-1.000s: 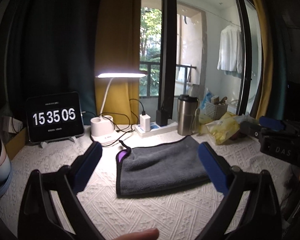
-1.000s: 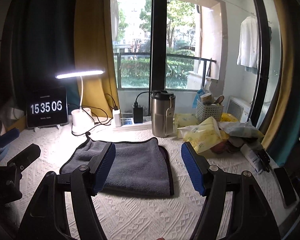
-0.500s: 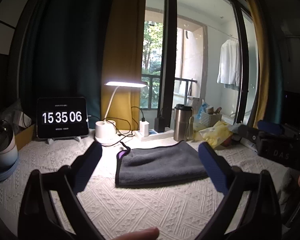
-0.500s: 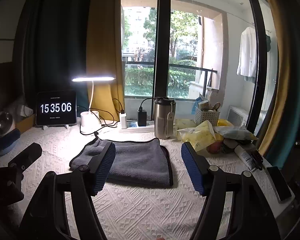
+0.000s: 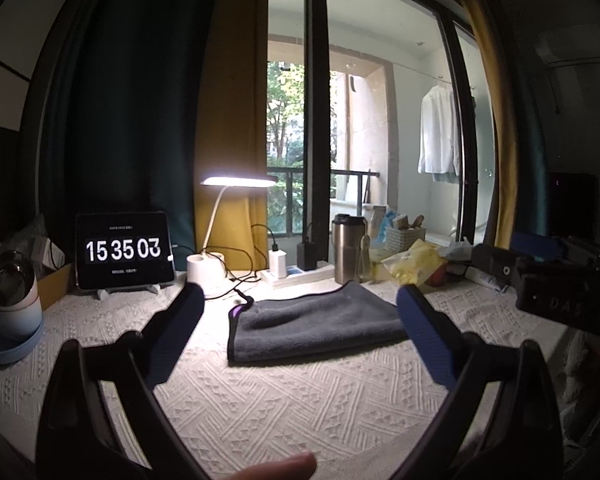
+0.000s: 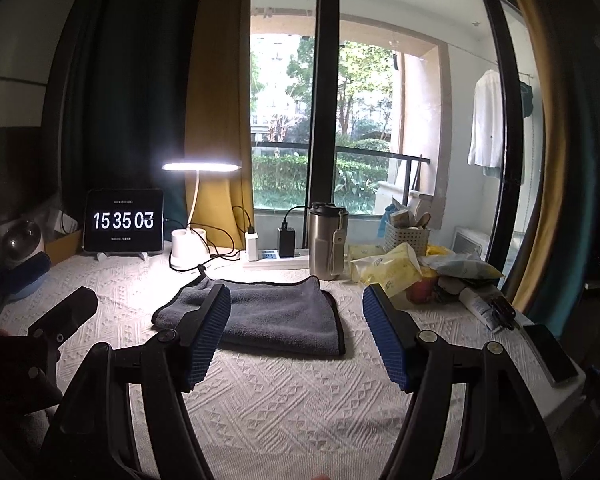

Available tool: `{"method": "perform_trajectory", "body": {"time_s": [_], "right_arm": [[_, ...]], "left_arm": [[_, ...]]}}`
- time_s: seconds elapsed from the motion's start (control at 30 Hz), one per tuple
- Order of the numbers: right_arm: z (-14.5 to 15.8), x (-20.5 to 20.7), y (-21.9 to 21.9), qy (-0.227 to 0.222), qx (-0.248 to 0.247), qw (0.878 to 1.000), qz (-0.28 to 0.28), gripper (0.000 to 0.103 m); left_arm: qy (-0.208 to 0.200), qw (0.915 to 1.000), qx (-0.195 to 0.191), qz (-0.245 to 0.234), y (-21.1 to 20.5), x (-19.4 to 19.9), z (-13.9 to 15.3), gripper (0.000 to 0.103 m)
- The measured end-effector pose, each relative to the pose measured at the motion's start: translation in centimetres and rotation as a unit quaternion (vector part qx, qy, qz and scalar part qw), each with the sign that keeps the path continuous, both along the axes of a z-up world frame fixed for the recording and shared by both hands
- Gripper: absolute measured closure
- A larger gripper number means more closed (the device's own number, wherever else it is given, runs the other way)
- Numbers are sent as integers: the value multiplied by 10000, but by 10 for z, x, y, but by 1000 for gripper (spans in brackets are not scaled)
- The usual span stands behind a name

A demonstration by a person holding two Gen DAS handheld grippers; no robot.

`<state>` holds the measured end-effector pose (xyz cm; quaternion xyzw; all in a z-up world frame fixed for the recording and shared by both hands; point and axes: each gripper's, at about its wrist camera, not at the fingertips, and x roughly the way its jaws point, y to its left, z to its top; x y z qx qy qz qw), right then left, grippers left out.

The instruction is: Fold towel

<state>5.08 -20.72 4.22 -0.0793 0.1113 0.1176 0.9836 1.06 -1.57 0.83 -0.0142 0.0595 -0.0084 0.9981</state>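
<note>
Grey towel (image 5: pixel 316 326) lies folded on the white tablecloth (image 5: pixel 300 400), its long axis crosswise.
Left view: left gripper (image 5: pixel 298 312) gapes wide, empty, towel at twelve o'clock. Right view: right gripper (image 6: pixel 296 316) equally wide, towel (image 6: pixel 268 316) at eleven o'clock, neither clearly nearer.

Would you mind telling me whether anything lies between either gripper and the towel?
Nothing visible does. Only bare tablecloth separates the open left gripper and open right gripper from the towel. The tumbler and lamp stand behind it.
</note>
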Motion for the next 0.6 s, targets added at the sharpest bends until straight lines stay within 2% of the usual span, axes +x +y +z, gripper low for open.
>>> {"method": "perform_trajectory", "body": {"time_s": [0.17, 0.27, 0.6], "right_arm": [[-11, -19, -11, -79, 26, 10000, 42, 31], [-20, -26, -20, 42, 140, 9999, 16, 31], [-29, -27, -29, 109, 248, 9996, -79, 31]], "left_arm": [[-126, 9998, 141, -89, -8, -14, -7, 5], [-171, 9997, 148, -99, -10, -20, -9, 5], [-52, 9996, 222, -186, -21, -21, -16, 5]]}}
